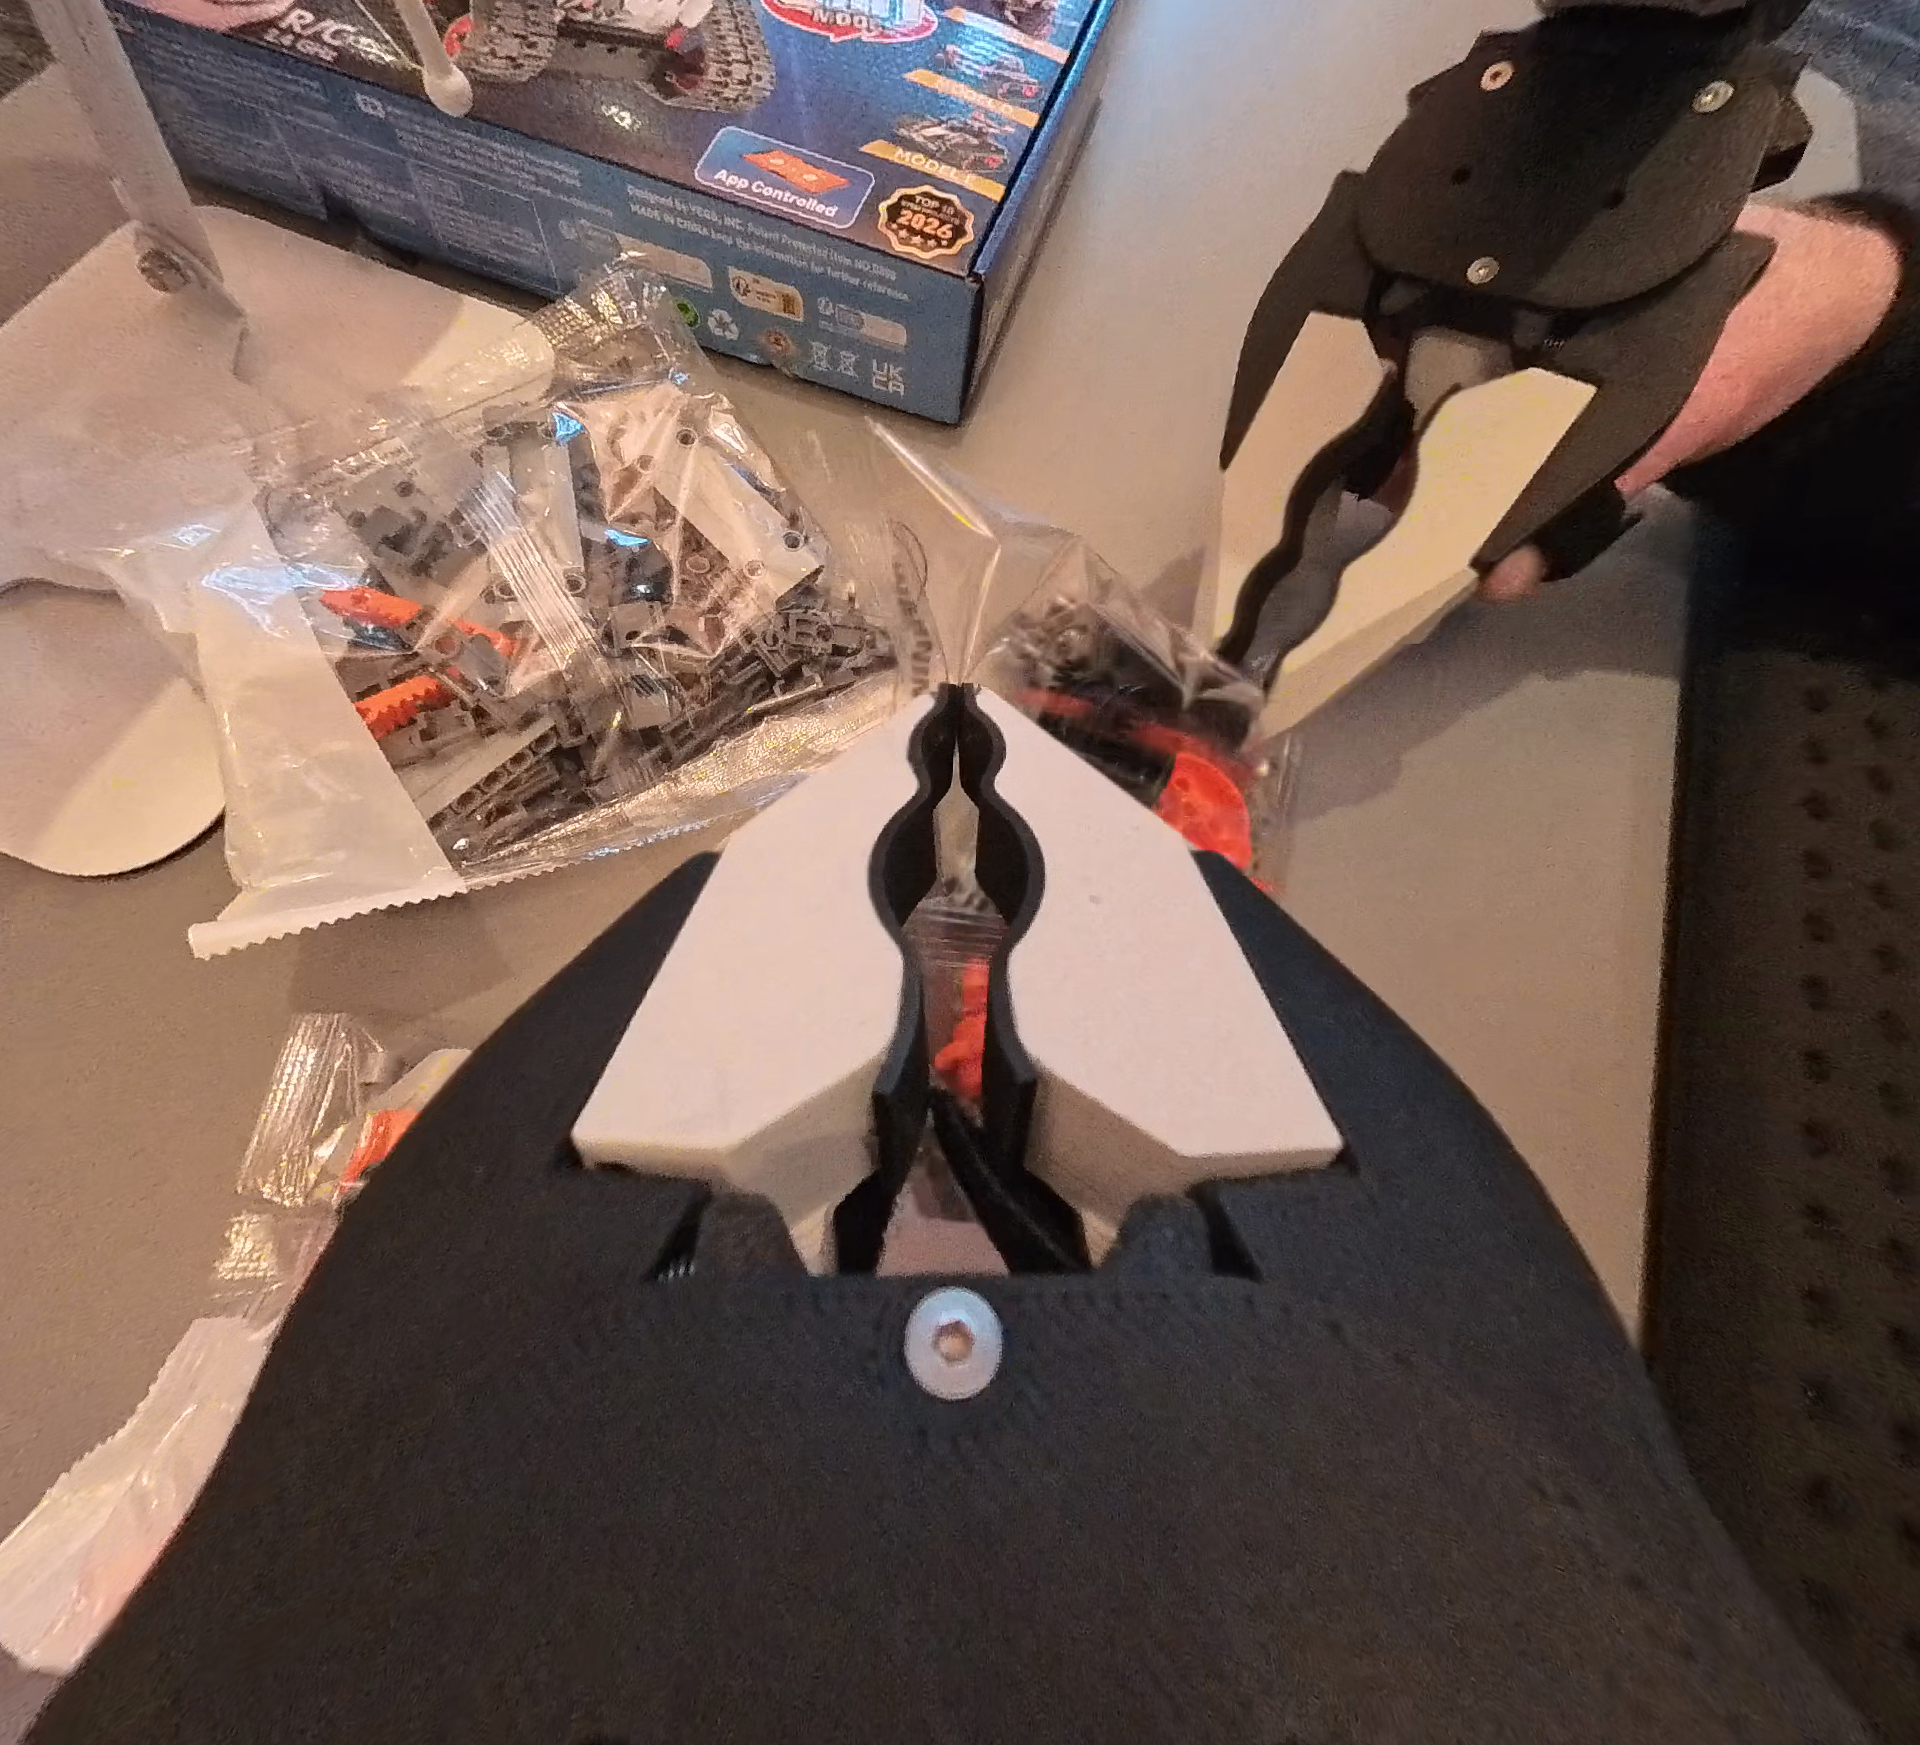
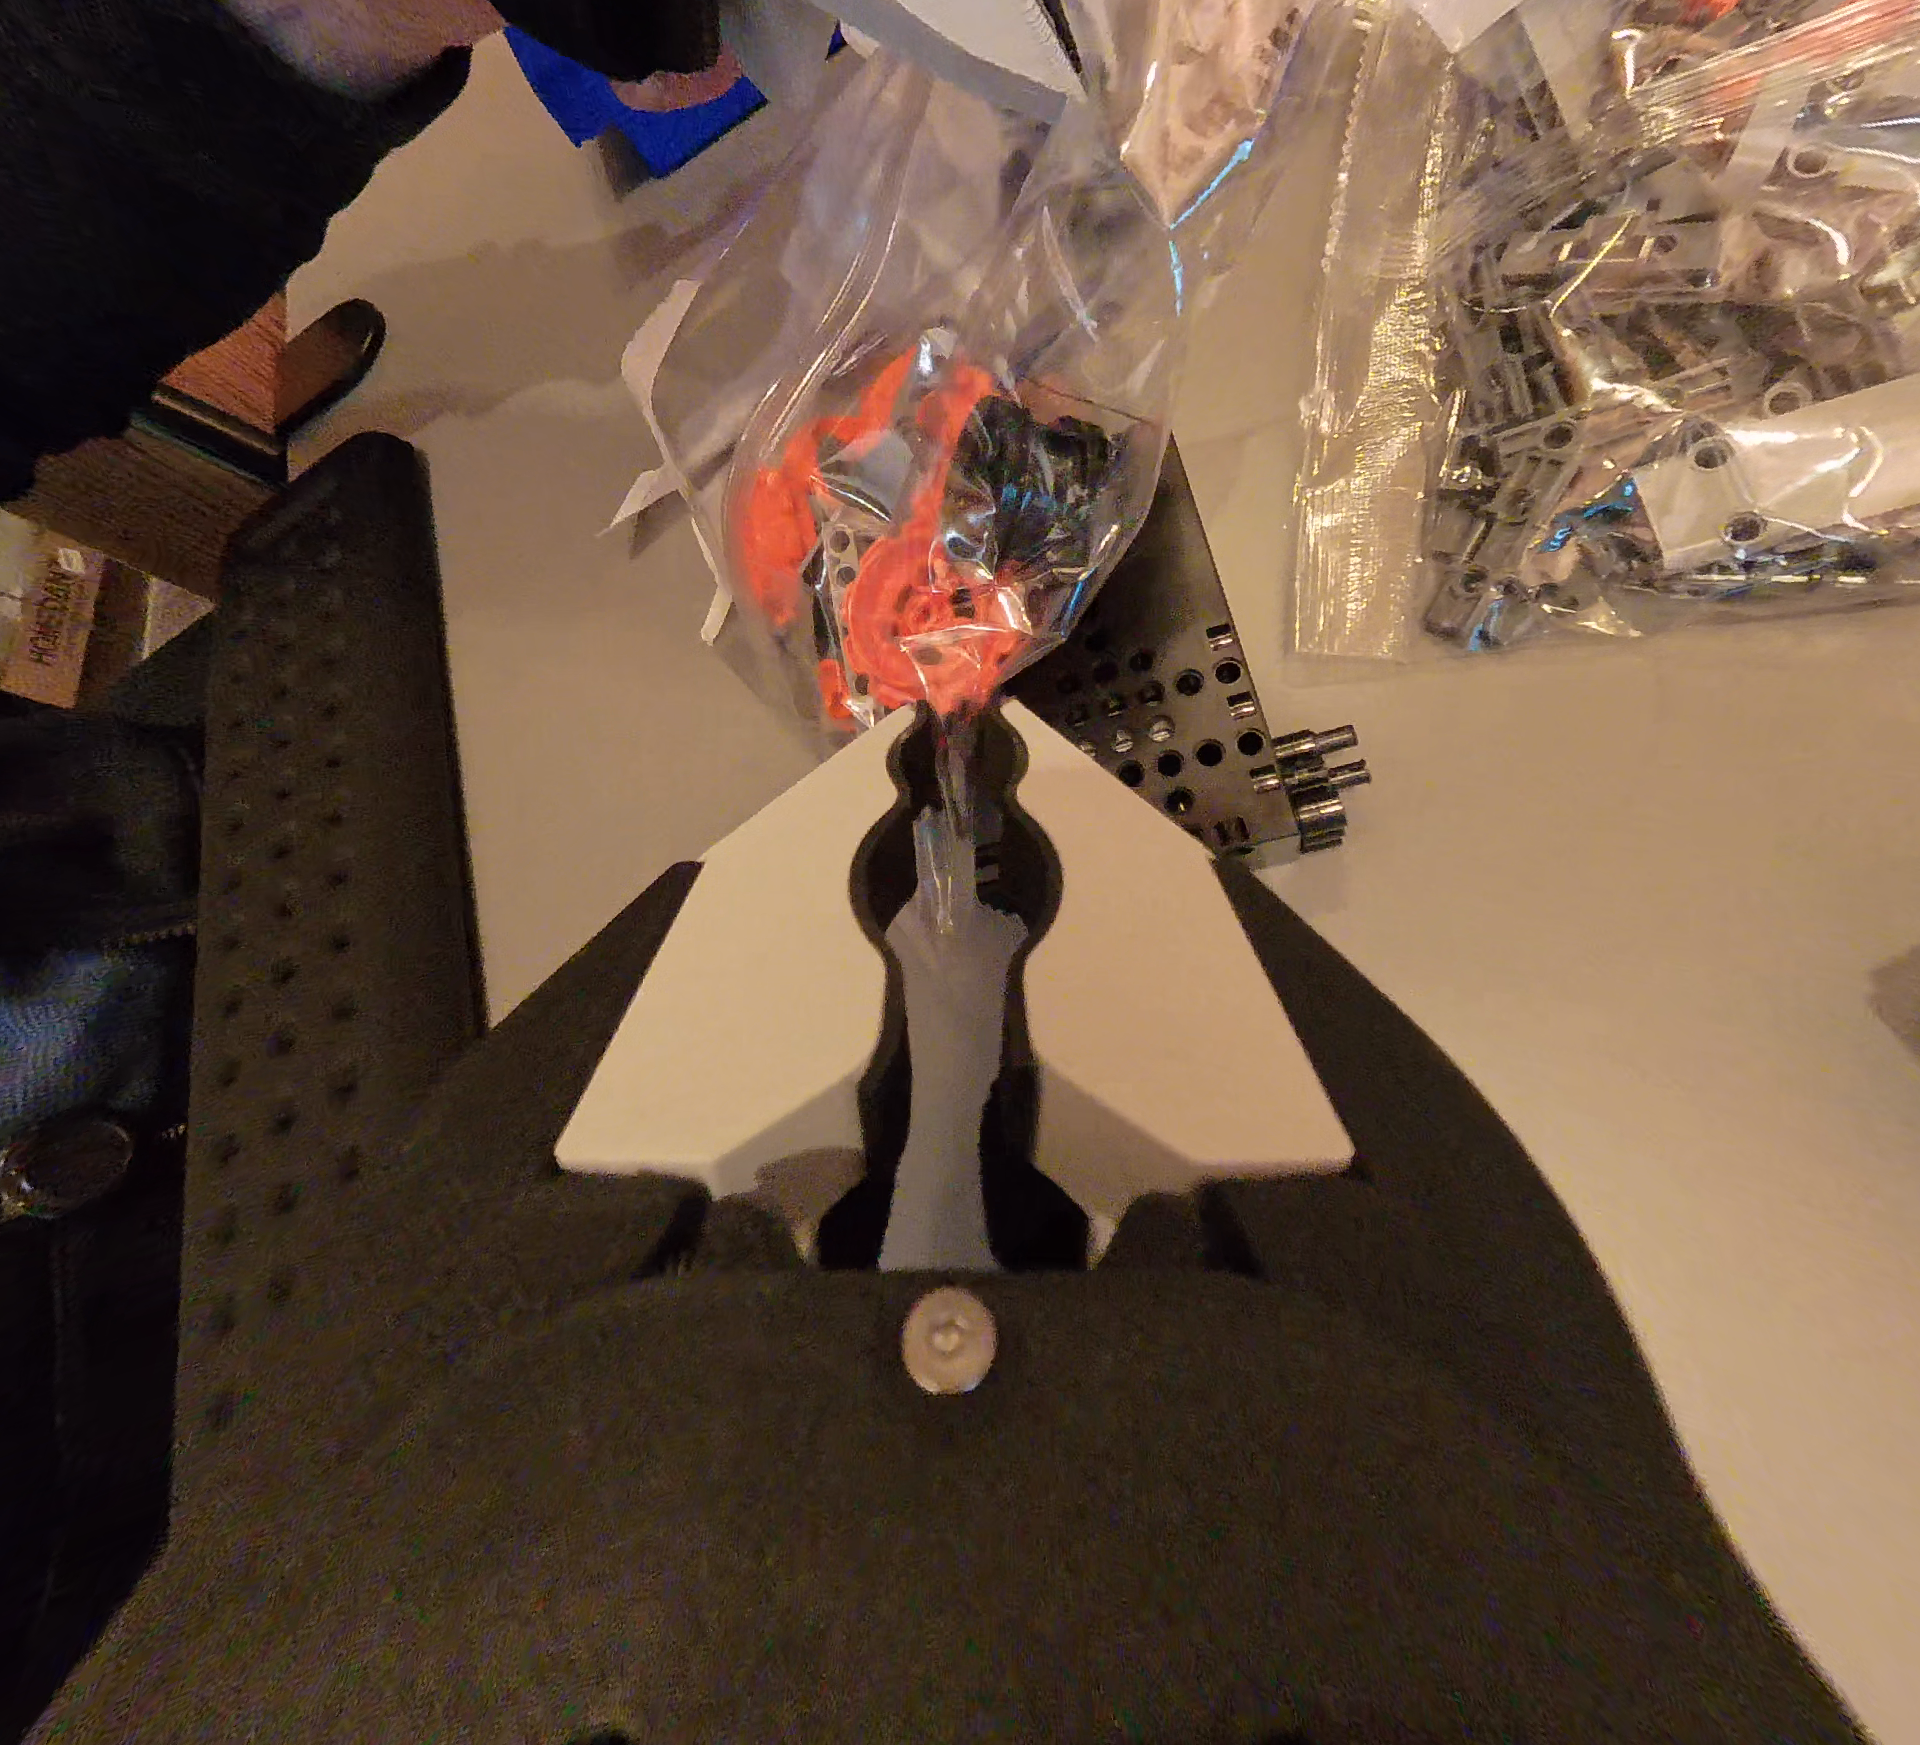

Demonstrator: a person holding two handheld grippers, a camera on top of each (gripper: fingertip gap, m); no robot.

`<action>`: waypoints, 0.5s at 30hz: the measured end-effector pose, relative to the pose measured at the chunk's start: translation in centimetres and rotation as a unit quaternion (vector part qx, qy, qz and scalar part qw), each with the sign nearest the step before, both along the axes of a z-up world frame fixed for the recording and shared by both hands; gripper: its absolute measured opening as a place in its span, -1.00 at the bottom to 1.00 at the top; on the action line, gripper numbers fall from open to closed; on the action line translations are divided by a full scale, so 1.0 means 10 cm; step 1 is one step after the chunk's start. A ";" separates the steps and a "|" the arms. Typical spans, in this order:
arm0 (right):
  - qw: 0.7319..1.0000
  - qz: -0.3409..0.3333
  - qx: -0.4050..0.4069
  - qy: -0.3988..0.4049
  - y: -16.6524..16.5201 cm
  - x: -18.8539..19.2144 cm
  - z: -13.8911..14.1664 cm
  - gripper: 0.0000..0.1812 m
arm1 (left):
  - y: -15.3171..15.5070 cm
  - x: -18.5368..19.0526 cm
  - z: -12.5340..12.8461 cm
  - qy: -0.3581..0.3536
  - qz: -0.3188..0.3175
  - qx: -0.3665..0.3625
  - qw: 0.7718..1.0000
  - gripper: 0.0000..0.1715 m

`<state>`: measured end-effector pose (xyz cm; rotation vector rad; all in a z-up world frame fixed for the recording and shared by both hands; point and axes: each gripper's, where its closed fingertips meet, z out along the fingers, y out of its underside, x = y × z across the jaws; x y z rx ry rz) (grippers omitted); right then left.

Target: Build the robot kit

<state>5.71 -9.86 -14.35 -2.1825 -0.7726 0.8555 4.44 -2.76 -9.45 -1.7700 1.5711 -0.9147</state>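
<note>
Film of the small clear bag (image 1: 1132,739) is pinched at the closed tips of the left gripper (image 1: 954,693), orange and black parts hanging beyond; a larger bag of grey parts (image 1: 540,635) lies left. Right gripper (image 2: 956,716) clamps the same bag's opposite end (image 2: 935,532), stretched lengthwise between both.

The left gripper (image 1: 954,696) is black with pale grey finger blocks, and so is the right gripper (image 2: 961,713). Pinched at both tips is a clear small bag (image 2: 935,490) of orange and black parts. Left of the left gripper's tips lies a clear large bag (image 1: 540,615) with a white strip, holding grey pieces and a few orange ones. Beyond it is a blue box (image 1: 665,137) with a printed picture. The table (image 2: 1558,968) is beige. Just beside the right gripper's tips is a black plate (image 2: 1174,729) dotted with holes.
</note>
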 end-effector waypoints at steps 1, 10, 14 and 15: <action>1.000 0.003 0.005 0.001 -0.01 -0.01 0.03 -0.97 | 0.00 0.00 0.01 -0.002 0.000 -0.005 1.000 -1.00; 0.999 -0.007 0.032 -0.001 -0.02 0.10 0.31 -1.00 | 0.04 -0.05 0.11 -0.034 -0.001 -0.030 0.999 -0.86; 0.999 -0.023 0.040 -0.002 0.04 0.22 0.37 -1.00 | 0.03 -0.20 0.22 -0.047 0.015 -0.027 0.998 -0.64; 0.999 -0.032 0.044 0.001 0.06 0.26 0.42 -1.00 | 0.02 -0.27 0.22 -0.043 0.017 -0.019 0.999 -0.62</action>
